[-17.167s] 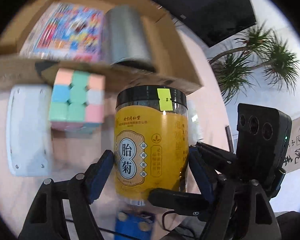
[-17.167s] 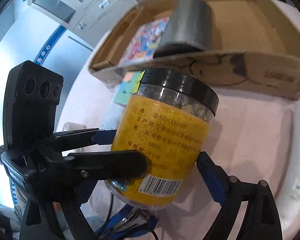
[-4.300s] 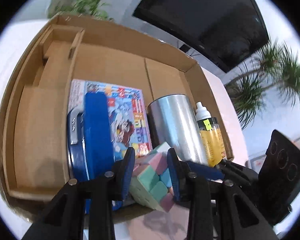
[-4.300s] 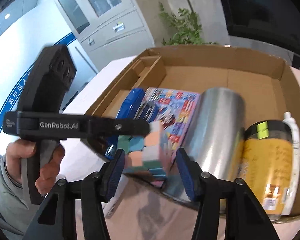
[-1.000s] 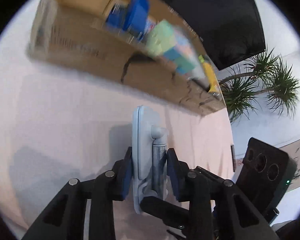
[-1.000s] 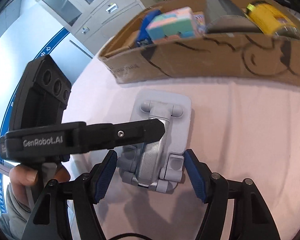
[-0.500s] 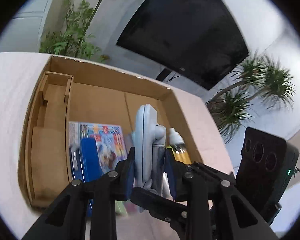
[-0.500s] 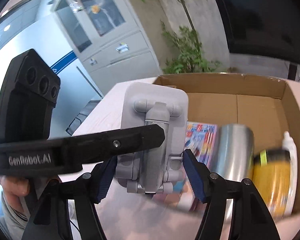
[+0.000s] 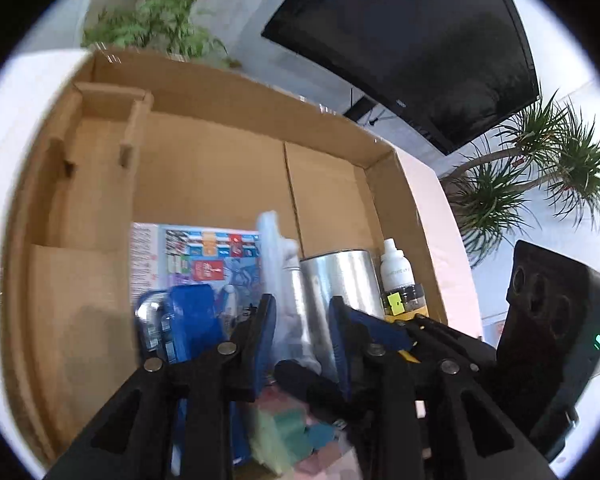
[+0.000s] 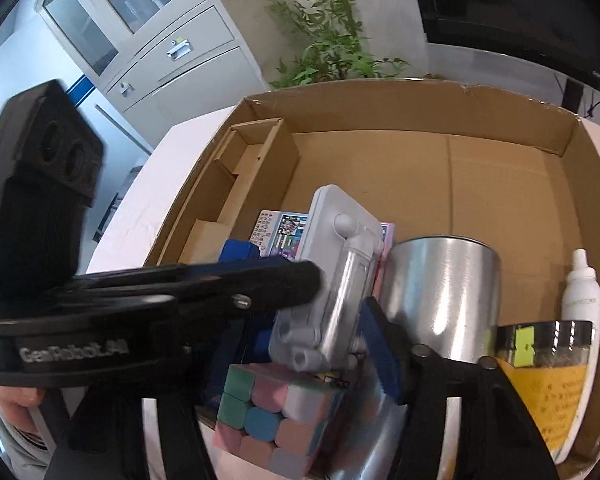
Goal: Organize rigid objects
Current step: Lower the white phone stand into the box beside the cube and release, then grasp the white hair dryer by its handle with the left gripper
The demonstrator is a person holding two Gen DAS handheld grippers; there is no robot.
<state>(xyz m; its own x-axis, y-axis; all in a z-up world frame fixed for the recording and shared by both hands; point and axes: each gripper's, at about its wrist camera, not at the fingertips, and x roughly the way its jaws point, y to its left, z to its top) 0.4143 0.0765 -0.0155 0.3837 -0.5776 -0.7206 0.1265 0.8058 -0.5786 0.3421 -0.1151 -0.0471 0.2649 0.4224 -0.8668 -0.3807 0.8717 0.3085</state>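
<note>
A pale grey folding stand (image 10: 340,264) hangs over the cardboard box (image 10: 480,184), held by both grippers. In the left wrist view the stand (image 9: 278,268) shows edge-on, and my left gripper (image 9: 302,320) is shut on its thin faces. My right gripper (image 10: 318,332) is shut across the stand's width, one blue pad (image 10: 380,352) against its right edge; the other pad is hidden behind the left gripper's finger (image 10: 228,280). Below the stand lie a pastel cube (image 10: 276,420), a blue stapler (image 9: 188,320) and a colourful book (image 9: 204,256).
A silver cylinder (image 10: 440,292), a yellow jar (image 10: 548,376) and a white bottle (image 10: 580,292) lie along the box's right side. The box's far half (image 9: 228,176) is bare cardboard, with a cardboard insert (image 9: 96,160) at its left. A person's hand (image 10: 16,396) holds the left gripper.
The stand has come up off the pink table in both grippers and travelled over the box. It now hangs nearer the book and the silver cylinder.
</note>
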